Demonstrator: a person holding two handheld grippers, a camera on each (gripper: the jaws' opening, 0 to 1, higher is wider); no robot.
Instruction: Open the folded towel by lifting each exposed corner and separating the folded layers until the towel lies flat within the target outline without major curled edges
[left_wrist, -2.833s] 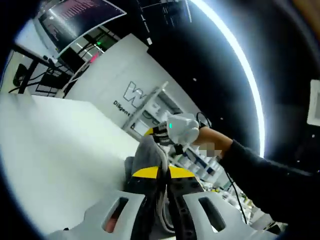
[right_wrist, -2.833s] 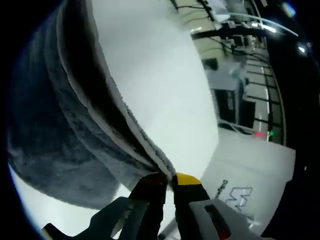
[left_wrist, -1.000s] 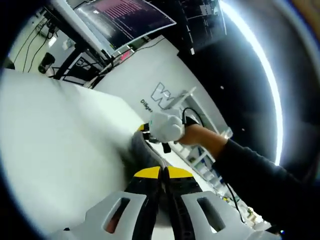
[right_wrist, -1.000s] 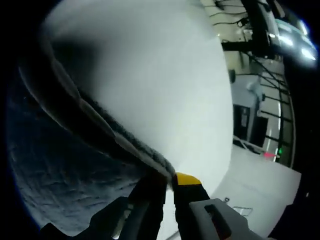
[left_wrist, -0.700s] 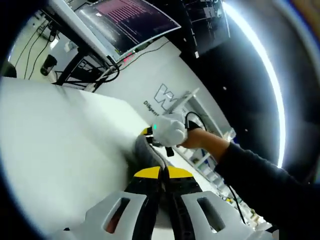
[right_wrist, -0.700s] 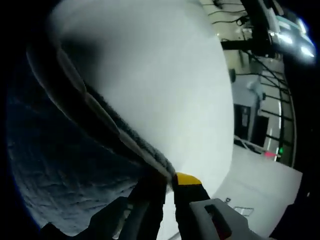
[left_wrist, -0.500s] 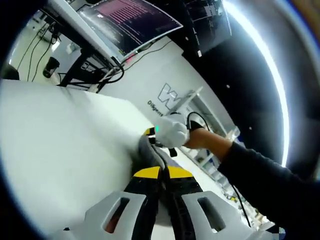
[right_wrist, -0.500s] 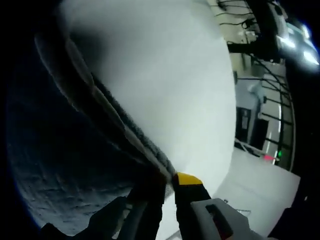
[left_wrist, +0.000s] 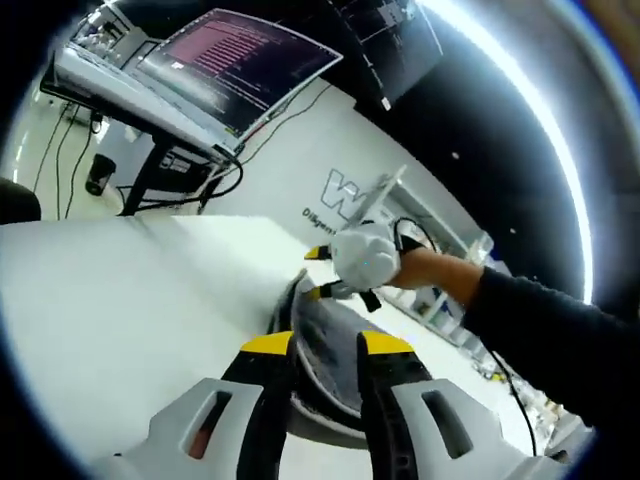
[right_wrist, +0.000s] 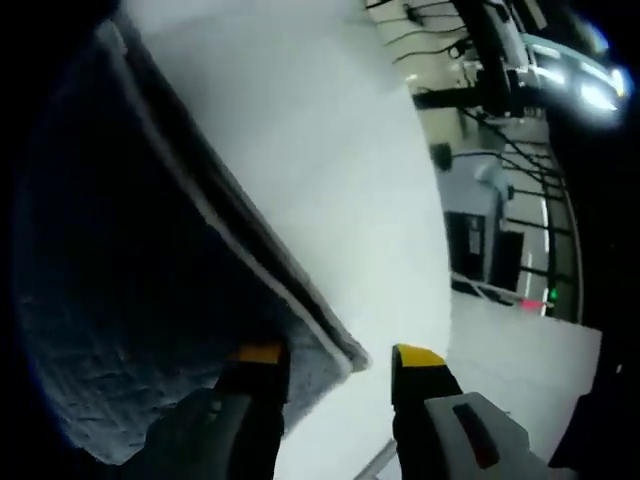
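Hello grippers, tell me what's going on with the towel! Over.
Left gripper open, right gripper open. Grey towel lying on the white table, corner between the right jaws. Nothing in the way.

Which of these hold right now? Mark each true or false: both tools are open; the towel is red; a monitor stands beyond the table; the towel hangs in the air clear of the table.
1. Both tools are open. True: the left tool and the right tool each show a gap between the jaws.
2. The towel is red. False: it is dark grey.
3. A monitor stands beyond the white table. True.
4. The towel hangs clear of the table. False: it lies on the table.
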